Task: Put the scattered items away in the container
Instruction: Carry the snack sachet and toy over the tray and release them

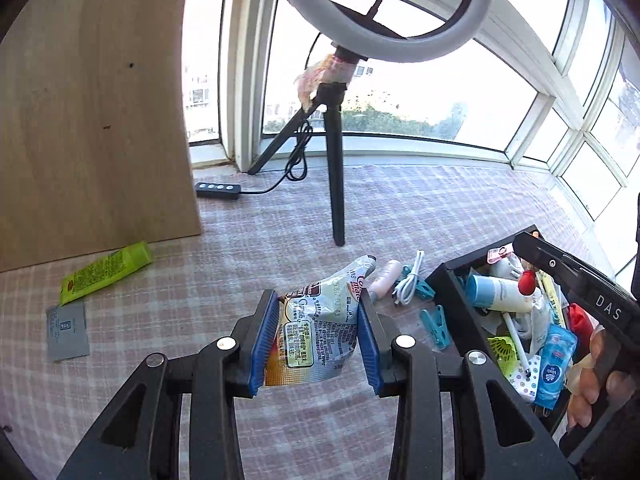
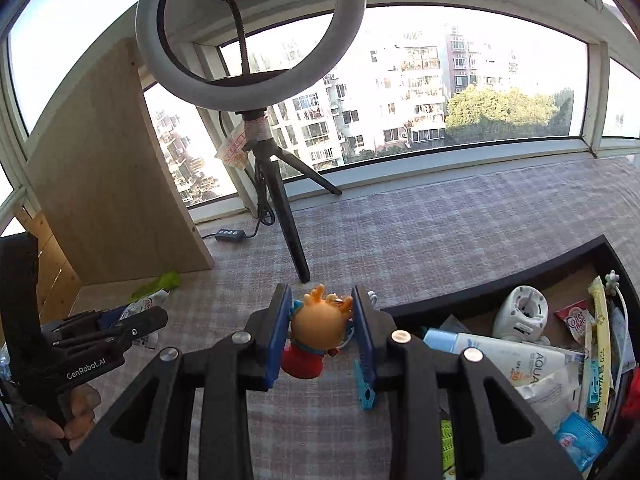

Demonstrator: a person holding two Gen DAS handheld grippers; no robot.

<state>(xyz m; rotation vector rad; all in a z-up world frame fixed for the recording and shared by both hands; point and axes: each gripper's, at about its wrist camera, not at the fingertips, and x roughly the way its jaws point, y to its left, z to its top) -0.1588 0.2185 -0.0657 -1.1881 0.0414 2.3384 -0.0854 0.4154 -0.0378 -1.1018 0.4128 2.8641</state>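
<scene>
My left gripper [image 1: 318,340] is shut on a silver Coffee-mate sachet [image 1: 324,320], held upright above the checked tablecloth, left of the black container [image 1: 450,284]. The right gripper [image 2: 322,332] is shut on an orange deer toy [image 2: 318,326] with a red body. In the left wrist view the right gripper [image 1: 524,264] and the toy [image 1: 527,282] hang over the container. The container [image 2: 500,276] holds a sunscreen tube [image 2: 508,356], a white round device [image 2: 520,314] and several packets. Loose on the cloth are a green sachet [image 1: 104,272], a grey packet [image 1: 67,330], a pink tube [image 1: 386,276], a white cable [image 1: 410,280] and blue clips [image 1: 438,326].
A ring light on a black tripod [image 1: 336,184] stands mid-table, its cable and controller [image 1: 218,191] behind it. A wooden board [image 1: 92,120] rises at the left, and windows run along the back. A hand [image 1: 592,384] holds the right gripper's handle.
</scene>
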